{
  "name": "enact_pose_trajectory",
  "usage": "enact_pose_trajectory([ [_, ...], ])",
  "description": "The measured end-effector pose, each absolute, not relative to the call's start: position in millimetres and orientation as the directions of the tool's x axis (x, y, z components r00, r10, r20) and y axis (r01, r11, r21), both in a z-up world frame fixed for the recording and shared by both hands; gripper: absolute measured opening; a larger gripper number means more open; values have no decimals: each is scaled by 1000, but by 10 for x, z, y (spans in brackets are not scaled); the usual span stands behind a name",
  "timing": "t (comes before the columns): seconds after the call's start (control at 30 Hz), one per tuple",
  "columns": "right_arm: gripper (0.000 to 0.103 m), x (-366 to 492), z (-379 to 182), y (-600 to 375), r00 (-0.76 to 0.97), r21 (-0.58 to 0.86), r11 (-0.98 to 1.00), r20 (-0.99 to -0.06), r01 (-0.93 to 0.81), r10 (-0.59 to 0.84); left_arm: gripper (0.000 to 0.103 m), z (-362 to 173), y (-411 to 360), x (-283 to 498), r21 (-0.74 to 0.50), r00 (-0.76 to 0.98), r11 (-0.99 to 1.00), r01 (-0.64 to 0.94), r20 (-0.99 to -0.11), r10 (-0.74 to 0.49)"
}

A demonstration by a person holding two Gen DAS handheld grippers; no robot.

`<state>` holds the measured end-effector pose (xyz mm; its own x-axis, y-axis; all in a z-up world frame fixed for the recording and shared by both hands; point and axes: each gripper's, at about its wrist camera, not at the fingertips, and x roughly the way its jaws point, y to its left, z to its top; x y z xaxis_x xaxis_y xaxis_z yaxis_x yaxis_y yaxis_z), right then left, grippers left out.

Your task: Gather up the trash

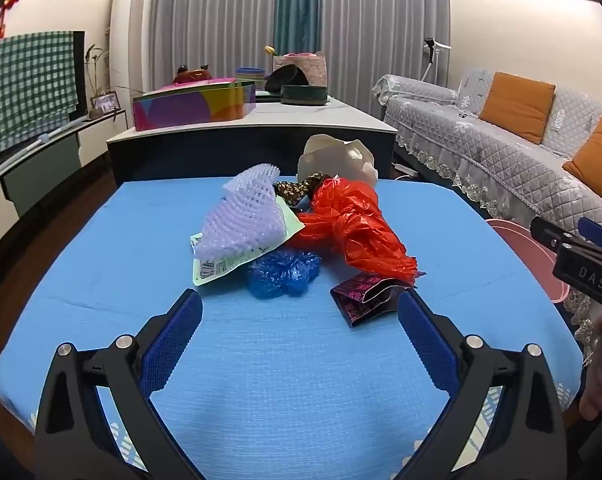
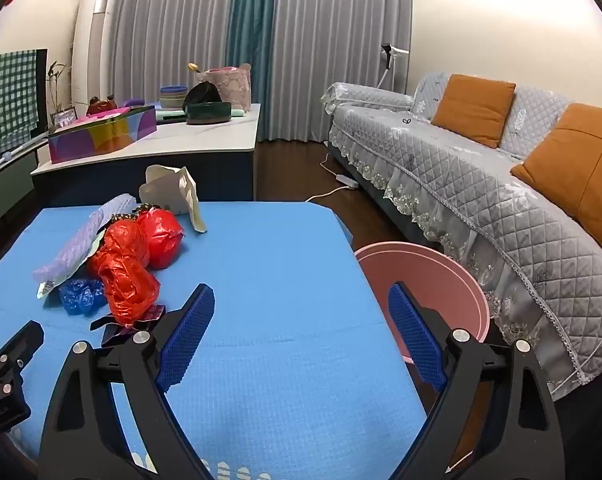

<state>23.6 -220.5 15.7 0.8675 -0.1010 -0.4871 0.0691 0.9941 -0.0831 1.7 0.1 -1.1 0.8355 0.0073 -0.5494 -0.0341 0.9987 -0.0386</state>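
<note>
Left wrist view: one trash heap mid-table (image 1: 101,240), both grippers spread wide, empty.
One red bag (image 1: 353,224), long axis running far-left to near-right; one blue wad (image 1: 283,274); one pink bucket (image 2: 441,280) off the right edge; left gripper (image 1: 301,316), right gripper (image 2: 301,308).

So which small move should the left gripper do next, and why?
Probably ease the left gripper forward onto the dark patterned wrapper. Both grippers are open and hold nothing, the trash pile still lies on the blue table, and that wrapper lies nearest its fingers. The pink bin waits beside the table.
</note>
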Motion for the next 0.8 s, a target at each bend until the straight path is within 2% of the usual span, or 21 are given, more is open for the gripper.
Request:
enact_pose_trajectory([
  [0.3,88,253,163,-2284,870,-58,993,-479,101,-117,94,-89,-3,13,3,858,998,-64,-510,57],
  [0.47,87,286,96,-2246,854,-26,998,-517,58,-63,91,-84,-64,32,3,848,999,-48,-529,42],
  [0.8,84,280,124,-2172,850,-51,998,-524,34,-56,90,-72,-40,44,-11,832,999,-52,-553,37],
])
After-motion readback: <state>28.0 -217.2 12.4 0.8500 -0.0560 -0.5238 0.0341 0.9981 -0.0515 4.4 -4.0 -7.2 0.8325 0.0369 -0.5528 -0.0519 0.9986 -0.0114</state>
